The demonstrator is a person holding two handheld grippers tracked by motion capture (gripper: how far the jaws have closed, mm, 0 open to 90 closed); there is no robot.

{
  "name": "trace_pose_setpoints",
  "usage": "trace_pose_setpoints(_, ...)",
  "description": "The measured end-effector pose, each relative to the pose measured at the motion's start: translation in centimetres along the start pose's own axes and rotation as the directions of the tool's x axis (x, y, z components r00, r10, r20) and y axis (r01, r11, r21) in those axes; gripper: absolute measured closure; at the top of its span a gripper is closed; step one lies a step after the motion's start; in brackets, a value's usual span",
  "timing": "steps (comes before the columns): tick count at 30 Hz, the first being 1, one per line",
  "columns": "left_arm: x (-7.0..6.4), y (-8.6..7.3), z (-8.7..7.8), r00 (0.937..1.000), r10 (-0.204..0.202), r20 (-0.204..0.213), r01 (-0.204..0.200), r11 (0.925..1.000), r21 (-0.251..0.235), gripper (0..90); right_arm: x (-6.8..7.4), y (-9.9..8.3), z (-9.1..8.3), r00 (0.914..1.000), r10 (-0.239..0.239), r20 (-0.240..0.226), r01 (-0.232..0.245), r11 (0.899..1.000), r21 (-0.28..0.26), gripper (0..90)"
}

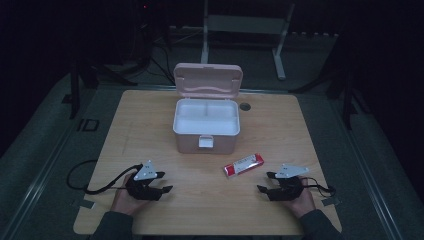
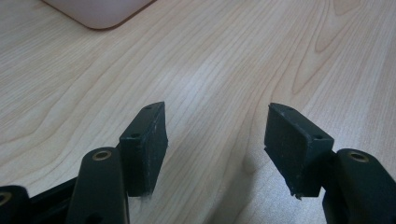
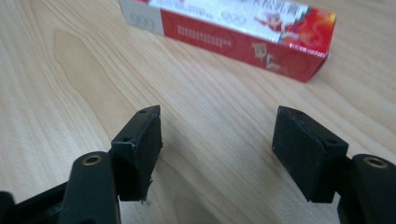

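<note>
A pink box (image 1: pixel 205 125) with its lid (image 1: pixel 208 80) raised stands at the middle of the wooden table (image 1: pixel 150 115); its white inside has compartments. A red and white carton (image 1: pixel 243 165) lies flat in front of the box, to its right; it also lies just ahead of the jaws in the right gripper view (image 3: pixel 243 32). My left gripper (image 1: pixel 161 181) rests open near the front left, nothing between its jaws (image 2: pixel 217 140). My right gripper (image 1: pixel 265 182) rests open at the front right, a short way from the carton (image 3: pixel 217 140).
A round grommet hole (image 1: pixel 244 106) sits in the table right of the box. A corner of the pink box (image 2: pixel 100 11) shows at the top of the left gripper view. Cables (image 1: pixel 82 180) trail off the table's front corners. Dark stands (image 1: pixel 75 85) surround the table.
</note>
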State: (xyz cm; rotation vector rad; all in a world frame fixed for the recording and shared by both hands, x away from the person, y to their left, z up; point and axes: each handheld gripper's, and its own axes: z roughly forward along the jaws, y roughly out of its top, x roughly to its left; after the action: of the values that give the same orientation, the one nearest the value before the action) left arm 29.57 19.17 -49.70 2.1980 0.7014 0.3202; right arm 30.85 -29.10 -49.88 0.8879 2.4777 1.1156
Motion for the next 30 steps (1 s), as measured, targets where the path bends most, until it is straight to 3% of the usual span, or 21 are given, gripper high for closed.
trace_pose_setpoints(11, -0.3, 0.0, -0.4, 0.9995, -0.01, -0.03, 0.009, 0.9996, -0.028, 38.9, 0.9, 2.0, -1.1, 0.9978, -0.066, -0.006, 0.066, 0.997, -0.029, 32.2)
trace_pose_setpoints(23, -0.4, 0.0, -0.3, 0.9992, 0.001, -0.039, -0.001, 1.0, -0.007, 39.3, 1.2, 6.9, -0.4, 0.9823, -0.182, -0.046, 0.181, 0.983, -0.022, 28.5)
trace_pose_setpoints(30, -0.2, -0.2, -0.2, 0.9985, -0.003, -0.054, 0.004, 1.0, 0.003, 39.2, 0.8, 8.8, 1.0, 0.9726, -0.232, -0.019, 0.232, 0.973, 0.014, 23.3)
